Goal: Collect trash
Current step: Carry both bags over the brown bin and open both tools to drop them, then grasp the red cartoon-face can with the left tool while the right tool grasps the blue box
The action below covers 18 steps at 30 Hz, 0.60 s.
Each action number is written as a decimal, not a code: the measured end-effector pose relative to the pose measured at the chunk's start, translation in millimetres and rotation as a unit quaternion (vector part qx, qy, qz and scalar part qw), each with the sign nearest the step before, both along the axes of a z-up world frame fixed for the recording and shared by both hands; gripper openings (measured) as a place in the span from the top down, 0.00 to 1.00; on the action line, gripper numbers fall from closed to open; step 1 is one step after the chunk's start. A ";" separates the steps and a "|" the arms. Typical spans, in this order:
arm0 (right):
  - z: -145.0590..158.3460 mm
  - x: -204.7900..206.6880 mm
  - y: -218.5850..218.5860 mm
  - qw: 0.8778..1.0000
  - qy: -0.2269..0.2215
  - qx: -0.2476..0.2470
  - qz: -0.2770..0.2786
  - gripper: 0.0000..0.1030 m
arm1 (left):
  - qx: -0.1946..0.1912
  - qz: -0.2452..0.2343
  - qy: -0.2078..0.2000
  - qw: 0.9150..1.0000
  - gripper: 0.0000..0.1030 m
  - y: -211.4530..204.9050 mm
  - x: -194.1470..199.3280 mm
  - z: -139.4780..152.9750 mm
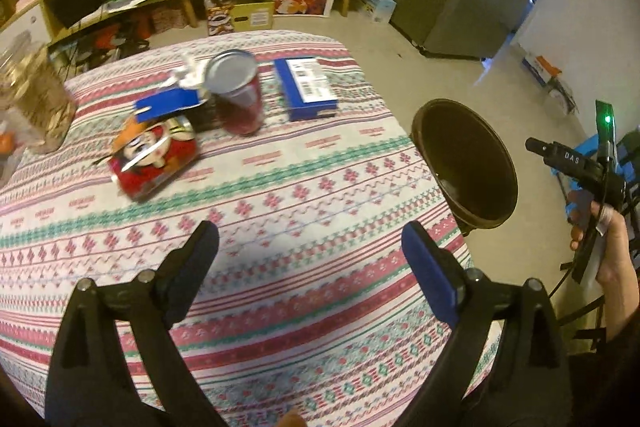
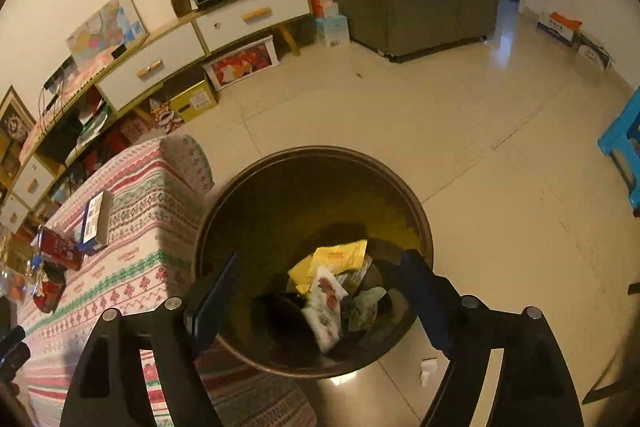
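In the left wrist view my left gripper [image 1: 310, 231] hangs open over the patterned tablecloth [image 1: 304, 187] with nothing between its fingers. Further back on the cloth lie a red cartoon snack packet [image 1: 156, 155], a torn blue wrapper [image 1: 168, 103], a red can [image 1: 238, 95] and a blue box [image 1: 306, 87]. The dark round bin [image 1: 466, 163] stands off the table's right edge. In the right wrist view my right gripper [image 2: 322, 263] is open right above the bin [image 2: 312, 153]. A blurred white and red wrapper [image 2: 326, 303] lies below it among a yellow packet [image 2: 340, 257] and other trash.
A glass jar [image 1: 32, 99] stands at the table's left edge. A hand [image 1: 612, 247] holds the other gripper at the far right. A small white scrap [image 2: 428, 371] lies on the tiled floor beside the bin. A blue stool [image 2: 624, 147] stands to the right, with cabinets and a fridge behind.
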State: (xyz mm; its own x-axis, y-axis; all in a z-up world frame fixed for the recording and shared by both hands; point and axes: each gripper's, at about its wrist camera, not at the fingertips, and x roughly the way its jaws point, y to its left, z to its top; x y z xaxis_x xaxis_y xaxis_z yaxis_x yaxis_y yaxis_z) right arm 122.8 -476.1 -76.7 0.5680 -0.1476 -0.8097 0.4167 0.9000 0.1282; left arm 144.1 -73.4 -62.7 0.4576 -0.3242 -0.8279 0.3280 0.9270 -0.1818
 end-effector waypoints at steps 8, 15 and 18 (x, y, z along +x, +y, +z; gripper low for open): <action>16.1 -2.6 43.6 1.000 0.011 -0.019 0.021 0.20 | 0.017 0.039 -0.004 0.999 0.10 45.4 1.4 4.2; 28.2 11.0 99.9 0.997 0.009 -0.041 0.067 0.18 | 0.020 0.080 -0.001 0.997 0.10 87.0 4.6 4.1; 29.9 19.3 125.2 0.995 0.006 -0.044 0.089 0.18 | 0.029 0.096 -0.009 0.995 0.10 101.6 5.7 3.6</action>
